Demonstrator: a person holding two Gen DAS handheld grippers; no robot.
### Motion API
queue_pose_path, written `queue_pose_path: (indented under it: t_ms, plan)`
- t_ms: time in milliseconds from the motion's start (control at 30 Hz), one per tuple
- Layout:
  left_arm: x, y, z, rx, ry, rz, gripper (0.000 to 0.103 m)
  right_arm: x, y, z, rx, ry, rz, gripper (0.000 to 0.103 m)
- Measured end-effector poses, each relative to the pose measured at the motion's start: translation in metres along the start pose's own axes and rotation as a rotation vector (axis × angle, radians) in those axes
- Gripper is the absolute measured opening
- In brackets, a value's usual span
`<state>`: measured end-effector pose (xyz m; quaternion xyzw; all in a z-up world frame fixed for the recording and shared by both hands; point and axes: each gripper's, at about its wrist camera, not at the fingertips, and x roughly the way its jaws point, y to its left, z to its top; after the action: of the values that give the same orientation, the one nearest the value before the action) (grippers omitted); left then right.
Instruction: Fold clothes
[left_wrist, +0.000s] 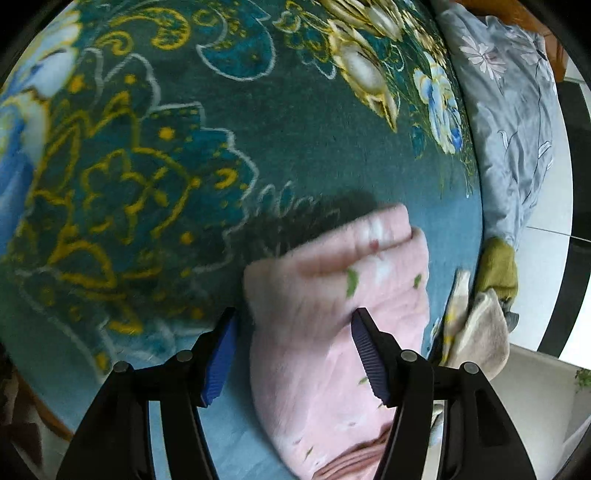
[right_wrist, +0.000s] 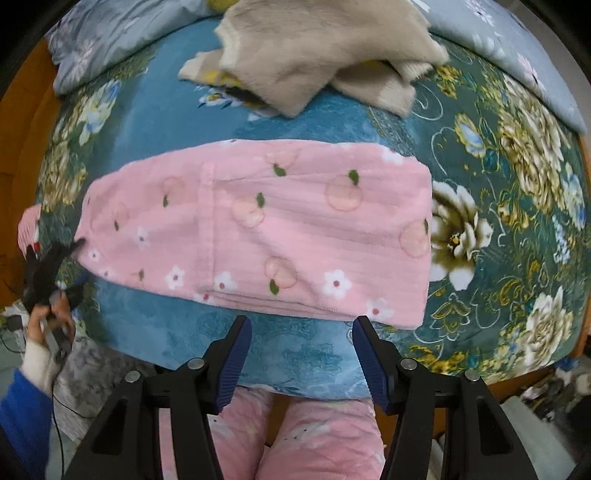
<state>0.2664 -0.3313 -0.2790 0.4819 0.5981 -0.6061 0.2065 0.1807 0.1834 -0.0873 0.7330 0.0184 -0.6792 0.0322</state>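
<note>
Pink-clad legs (right_wrist: 295, 435) below right claw (right_wrist: 301, 360)

My left wrist cam tilts down, close over one end of the pink garment (left_wrist: 332, 332). My right one looks straight down from higher, catching it whole (right_wrist: 258, 232). Both share the teal floral blanket (left_wrist: 184, 166) and the beige cloth pile (right_wrist: 314, 55).

pink garment (left_wrist: 332, 332) blurred, perhaps cut off below
</note>
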Motion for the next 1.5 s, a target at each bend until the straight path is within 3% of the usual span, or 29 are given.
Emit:
queue_pose_path:
  t_ms: [67, 133, 200, 267, 400, 600, 800, 967, 1167, 1300, 1500]
  plan:
    - [0.005, -0.003, 0.003, -0.01, -0.001, -0.019, 0.058, -0.001, 0.002, 0.0, -0.015, 0.004, -0.017, 0.061]
    - [0.004, -0.001, 0.004, -0.024, -0.011, -0.022, 0.049, -0.003, 0.004, 0.001, -0.027, 0.007, -0.03, 0.061]
    - [0.003, 0.002, 0.004, -0.044, -0.019, -0.032, 0.033, -0.003, 0.006, 0.002, -0.037, 0.008, -0.038, 0.061]
    - [-0.004, 0.007, 0.0, -0.055, -0.032, -0.066, 0.027, -0.005, 0.01, 0.003, -0.055, 0.002, -0.038, 0.061]
    - [-0.029, -0.016, -0.018, 0.07, -0.078, -0.085, 0.024, -0.006, 0.016, 0.004, -0.097, -0.01, -0.025, 0.061]
    - [-0.074, -0.097, -0.073, 0.368, -0.154, -0.078, 0.024, -0.007, 0.002, 0.005, -0.108, -0.042, 0.038, 0.061]
    - [-0.094, -0.189, -0.177, 0.681, -0.229, -0.059, 0.024, -0.008, -0.034, 0.006, -0.074, -0.076, 0.122, 0.061]
    - [-0.081, -0.255, -0.283, 0.928, -0.194, -0.042, 0.024, -0.015, -0.084, 0.005, -0.021, -0.117, 0.195, 0.061]
    - [-0.013, -0.275, -0.406, 1.102, -0.071, 0.091, 0.024, -0.005, -0.147, -0.009, 0.044, -0.116, 0.224, 0.061]
    - [0.036, -0.275, -0.471, 1.245, 0.016, 0.213, 0.024, -0.001, -0.186, -0.02, 0.095, -0.125, 0.24, 0.061]
    - [0.074, -0.275, -0.518, 1.331, 0.056, 0.382, 0.029, 0.001, -0.23, -0.034, 0.16, -0.139, 0.26, 0.061]
